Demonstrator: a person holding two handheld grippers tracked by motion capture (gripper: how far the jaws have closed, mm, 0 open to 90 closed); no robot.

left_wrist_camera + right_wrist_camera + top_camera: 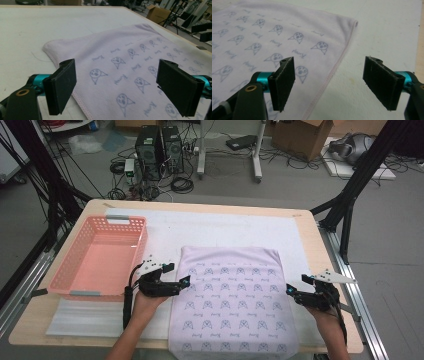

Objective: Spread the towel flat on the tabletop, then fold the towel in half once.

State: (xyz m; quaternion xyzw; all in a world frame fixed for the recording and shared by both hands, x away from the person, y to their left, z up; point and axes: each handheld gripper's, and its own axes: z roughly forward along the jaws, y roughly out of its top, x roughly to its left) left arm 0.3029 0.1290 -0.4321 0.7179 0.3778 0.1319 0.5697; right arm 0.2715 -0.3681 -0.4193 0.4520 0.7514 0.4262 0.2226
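i see a soft knit cloth [232, 302] — pale lilac, printed, hemmed — lying flat on the white mat [220, 227] beside a perforated pink plastic basket [100, 257]. left gripper [186, 281] and right gripper [290, 289] flank its side edges, jaws wide apart — nothing held.

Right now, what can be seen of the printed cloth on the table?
The cloth is pale lilac, soft knit-like fabric, printed with rows of small blue-grey cartoon faces and script words, its edges stitched. It lies flat and smooth, folded into a rectangle, on the white mat right of the pink basket; its near edge hangs over the table's front. The left gripper and right gripper flank its side edges, jaws open, with nothing pinched between them.
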